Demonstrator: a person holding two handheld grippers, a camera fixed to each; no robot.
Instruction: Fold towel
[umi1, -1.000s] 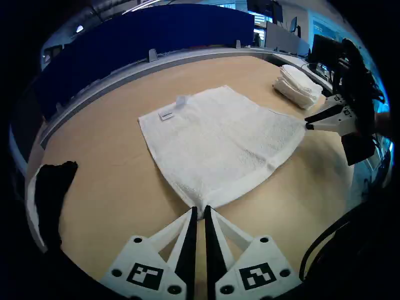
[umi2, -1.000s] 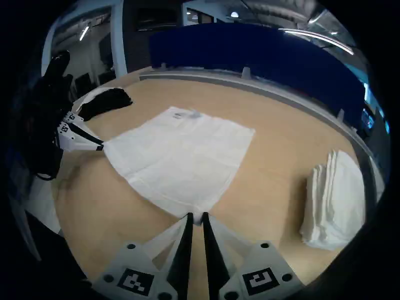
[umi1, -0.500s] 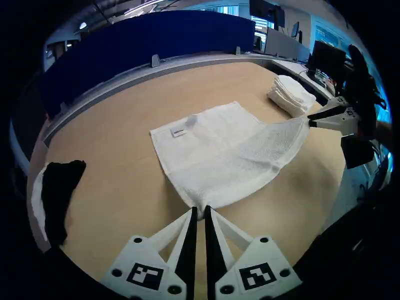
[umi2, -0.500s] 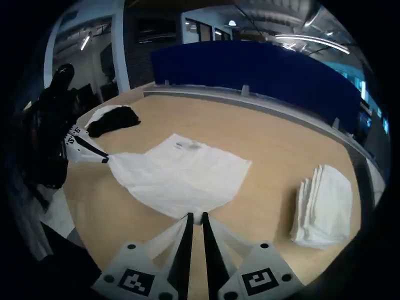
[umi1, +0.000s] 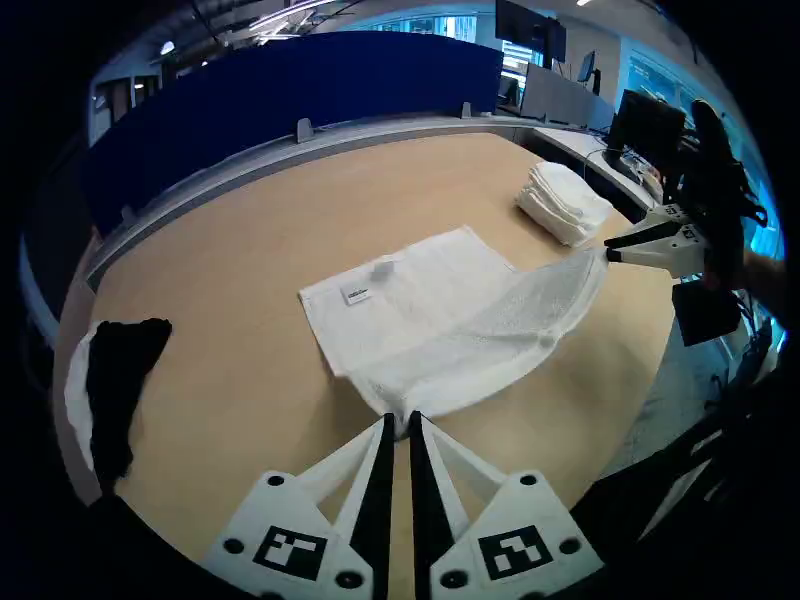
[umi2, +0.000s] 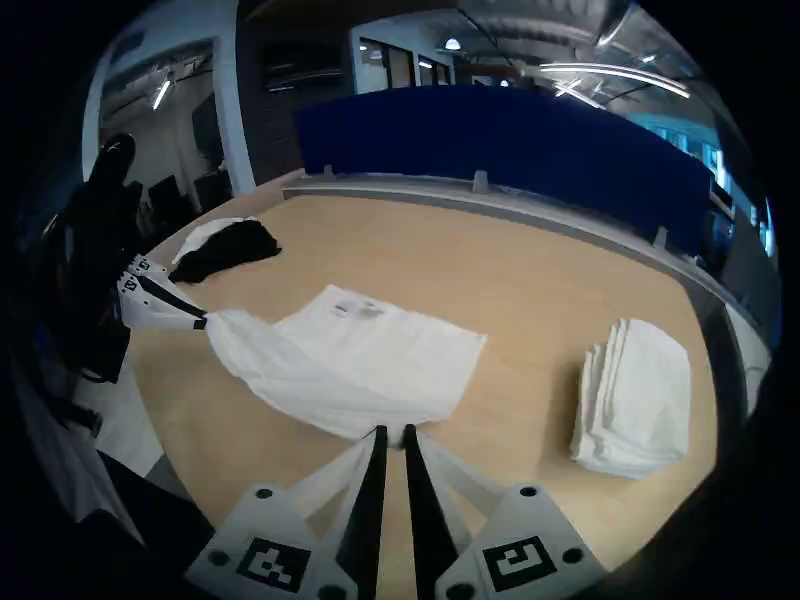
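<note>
Left gripper view: the left gripper sits low over the worktop's near edge, clamped on a towel corner. The right gripper, held higher at the right, pinches the neighbouring corner.

Right gripper view: the lifted edge sags from gripper to gripper. The towel's labelled end lies flat, pointing towards the blue divider.
</note>
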